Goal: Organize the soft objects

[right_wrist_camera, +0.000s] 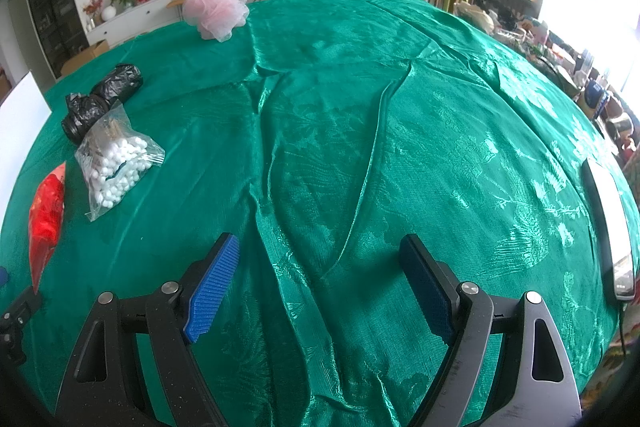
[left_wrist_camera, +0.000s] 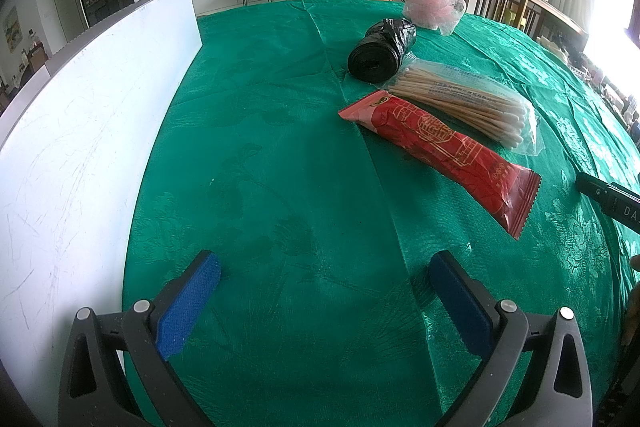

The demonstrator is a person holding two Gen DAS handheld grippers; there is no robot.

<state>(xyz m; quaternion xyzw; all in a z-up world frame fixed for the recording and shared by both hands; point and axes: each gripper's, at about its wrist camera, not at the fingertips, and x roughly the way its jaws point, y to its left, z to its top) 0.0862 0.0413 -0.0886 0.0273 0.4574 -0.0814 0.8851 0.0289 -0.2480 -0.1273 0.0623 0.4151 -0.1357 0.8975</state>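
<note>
The left gripper [left_wrist_camera: 324,269] hung over the green cloth [left_wrist_camera: 280,155] with its jaws spread wide and nothing between the blue pads [left_wrist_camera: 188,303]. The right gripper [right_wrist_camera: 320,255] was likewise wide apart and empty, over a wrinkled stretch of the same cloth [right_wrist_camera: 400,147].

In the left wrist view the soft things lay in a loose row toward one to two o'clock. Nearest was the red packet [left_wrist_camera: 440,155], lying flat and slanted, its crimped end toward three o'clock. Just beyond it, touching or nearly so, was the swab bag [left_wrist_camera: 468,103], a clear bag of wooden-stemmed cotton swabs. At its far end the black roll [left_wrist_camera: 380,53] of bags rested against it. Farther off at one o'clock sat the pink pouf [left_wrist_camera: 434,5], near the roll's far end, though contact could not be told. A white board [left_wrist_camera: 80,131] stood upright along the cloth's edge from nine to eleven o'clock. A black part of the other tool [left_wrist_camera: 608,201] showed at three o'clock.

In the right wrist view the same things lay from nine to eleven o'clock: packet [right_wrist_camera: 46,219], swab bag [right_wrist_camera: 116,163], roll [right_wrist_camera: 100,99], and the pouf [right_wrist_camera: 216,7] apart at eleven o'clock. A long white-and-dark device [right_wrist_camera: 612,227] lay at the cloth's edge at three o'clock.
</note>
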